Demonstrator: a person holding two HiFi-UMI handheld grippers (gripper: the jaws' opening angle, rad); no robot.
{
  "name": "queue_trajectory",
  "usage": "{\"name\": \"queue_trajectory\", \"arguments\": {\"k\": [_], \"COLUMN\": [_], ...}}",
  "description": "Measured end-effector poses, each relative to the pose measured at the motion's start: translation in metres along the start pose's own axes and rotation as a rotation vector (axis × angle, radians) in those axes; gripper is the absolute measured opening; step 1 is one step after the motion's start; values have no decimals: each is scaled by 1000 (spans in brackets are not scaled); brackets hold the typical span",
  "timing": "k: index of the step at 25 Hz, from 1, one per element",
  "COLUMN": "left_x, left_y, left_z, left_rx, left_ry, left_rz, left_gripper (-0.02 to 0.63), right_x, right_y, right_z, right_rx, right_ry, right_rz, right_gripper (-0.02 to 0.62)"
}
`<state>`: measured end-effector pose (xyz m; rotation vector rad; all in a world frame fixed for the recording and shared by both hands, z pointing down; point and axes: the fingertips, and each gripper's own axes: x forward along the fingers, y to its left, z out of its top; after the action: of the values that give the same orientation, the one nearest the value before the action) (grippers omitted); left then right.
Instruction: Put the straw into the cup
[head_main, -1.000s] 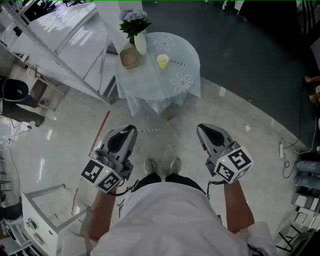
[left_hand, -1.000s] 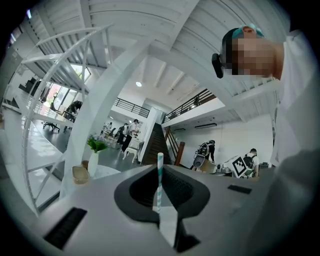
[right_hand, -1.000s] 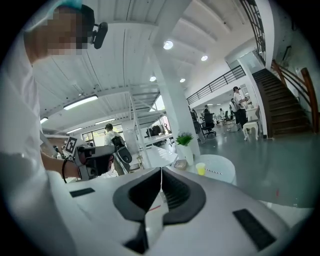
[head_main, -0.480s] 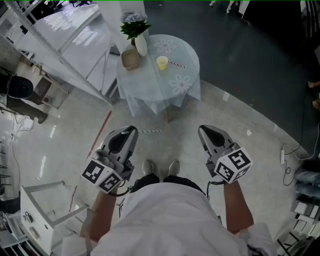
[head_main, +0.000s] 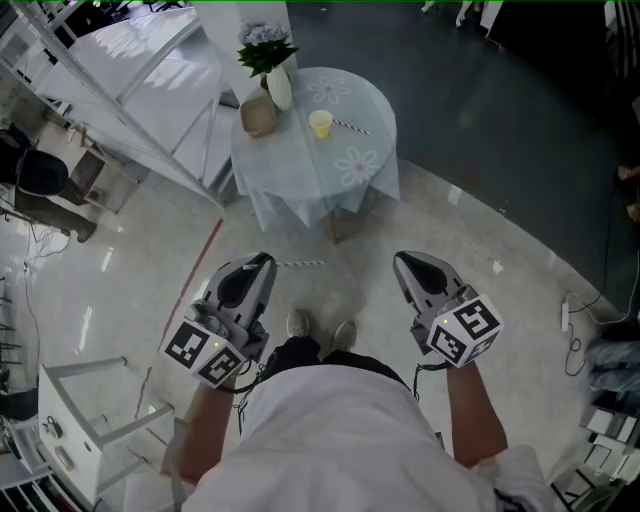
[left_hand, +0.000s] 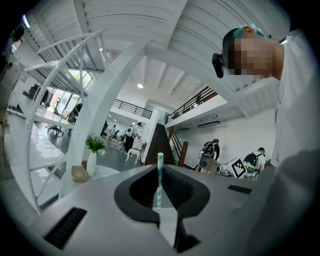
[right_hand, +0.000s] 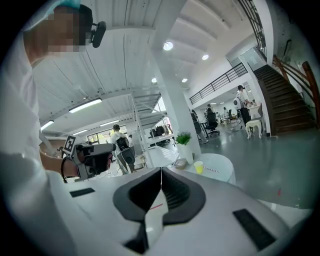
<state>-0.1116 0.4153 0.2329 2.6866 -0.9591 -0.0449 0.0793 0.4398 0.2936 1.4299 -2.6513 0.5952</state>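
A yellow cup (head_main: 320, 123) stands on a small round table (head_main: 350, 165) some way ahead of me; the right gripper view shows the cup (right_hand: 199, 167) too. Beside it on the table lies a striped straw (head_main: 350, 127). My left gripper (head_main: 265, 259) is shut on a teal-and-white striped straw (left_hand: 159, 180), which sticks out past its tip (head_main: 298, 264). My right gripper (head_main: 400, 259) is shut with nothing between its jaws (right_hand: 161, 171). Both grippers hang at waist height over the floor, far short of the table.
On the table are also a white vase with a green plant (head_main: 279, 84) and a brown bowl (head_main: 258, 117). A white stair structure (head_main: 150, 80) stands at the left, a white frame (head_main: 90, 420) at the lower left, and cables (head_main: 575, 300) lie at the right. Other people stand in the background.
Both grippers keep their pose and stay shut. The table has drifted slightly left in the head view and the person's feet have shifted a little.
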Motion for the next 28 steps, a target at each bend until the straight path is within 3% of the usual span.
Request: {"name": "queue_trajectory", "arguments": {"k": [14,28], "left_x": [26,90], "left_y": [12,98], "left_z": [4,10], "left_rx": [6,-32], "left_ry": [-26,-11], "left_rz": [0,6], "left_gripper": [38,38], "right_x": [12,95], "right_y": [-24,-73], "right_z": [7,25], "right_rx": [-47,-53], "right_ry": [15,59], "right_rz": [-1,-16], "right_gripper": [23,23]}}
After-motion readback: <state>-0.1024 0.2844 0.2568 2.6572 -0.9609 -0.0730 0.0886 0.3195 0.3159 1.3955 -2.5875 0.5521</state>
